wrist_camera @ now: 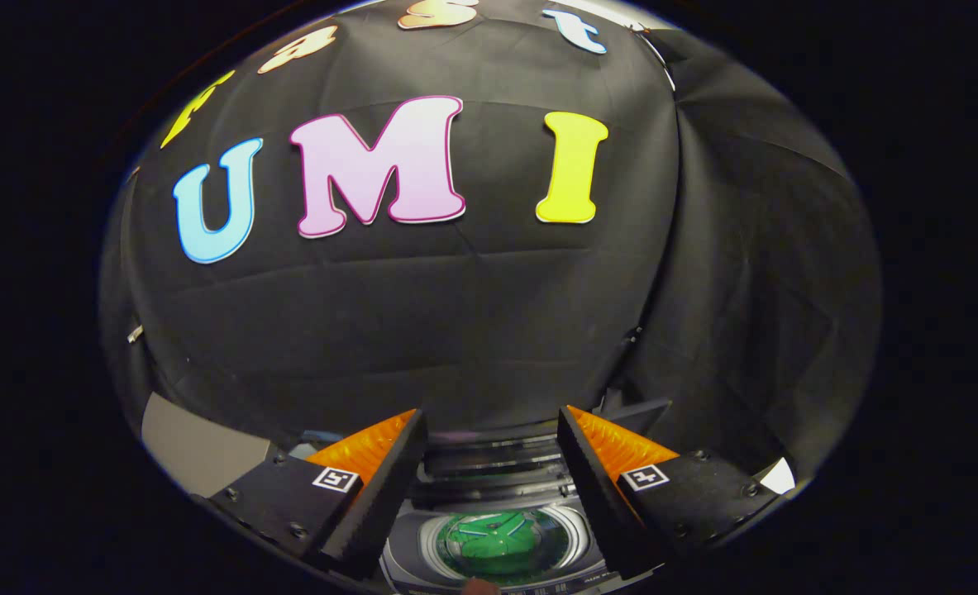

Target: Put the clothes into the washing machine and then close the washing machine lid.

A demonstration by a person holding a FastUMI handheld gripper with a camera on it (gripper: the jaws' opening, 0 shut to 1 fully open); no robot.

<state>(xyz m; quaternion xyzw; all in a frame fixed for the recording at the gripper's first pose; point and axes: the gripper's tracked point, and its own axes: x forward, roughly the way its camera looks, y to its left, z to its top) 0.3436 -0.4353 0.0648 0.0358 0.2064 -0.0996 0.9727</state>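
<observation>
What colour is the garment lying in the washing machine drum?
Green, seen between the open gripper's fingers in the gripper view.

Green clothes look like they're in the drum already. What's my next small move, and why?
Probably reach for the raised lid behind the drum: the green garment lies inside the washing machine, and the hand-held gripper is open and empty above it.

Your gripper (489, 463) holds its matt black fingers (389, 487) spread apart with nothing between them, their orange backs ribbed and glossy like plastic. Below, the washer (575, 529) looks like smooth, shiny grey plastic, its lid (505, 541) glassy with green cloth behind it. The wall (472, 330) is matt, creased black cloth.
</observation>
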